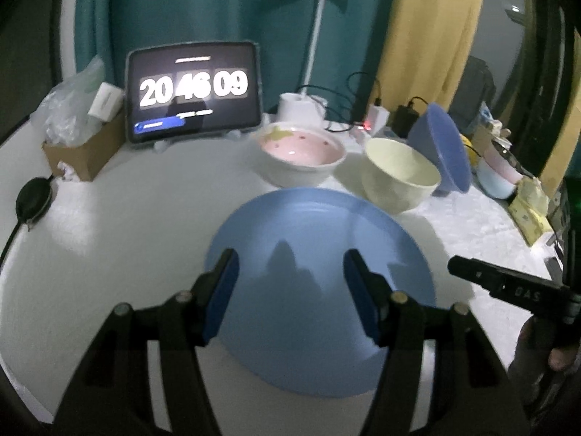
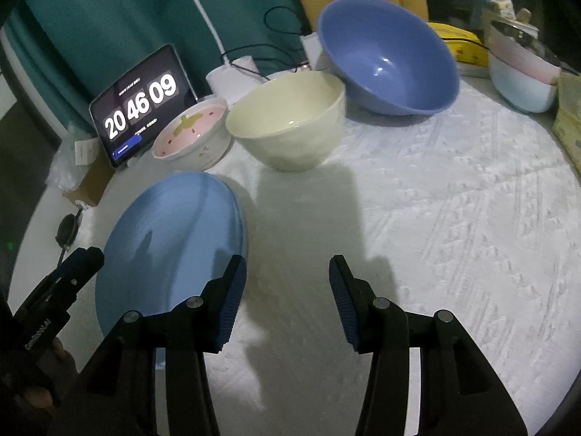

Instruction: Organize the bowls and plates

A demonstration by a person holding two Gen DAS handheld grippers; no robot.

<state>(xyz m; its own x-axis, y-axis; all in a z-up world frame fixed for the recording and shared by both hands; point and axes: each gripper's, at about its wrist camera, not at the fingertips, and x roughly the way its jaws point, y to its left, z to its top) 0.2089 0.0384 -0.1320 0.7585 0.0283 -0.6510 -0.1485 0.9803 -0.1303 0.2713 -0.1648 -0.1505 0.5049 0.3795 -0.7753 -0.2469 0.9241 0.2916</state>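
Left gripper [image 1: 290,290], jaws spread, hovers directly over the blue plate [image 1: 319,290] — your right gripper [image 2: 287,298], also spread, sits just right of it.

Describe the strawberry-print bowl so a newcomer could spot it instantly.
Find the tablet showing the clock at the back of the white table. The bowl sits just in front of it, left of the cream bowl. It alone has a pink inside with red specks and a green leaf.

Home room: curtains [image 1: 218,7], desk lamp [image 1: 319,18].
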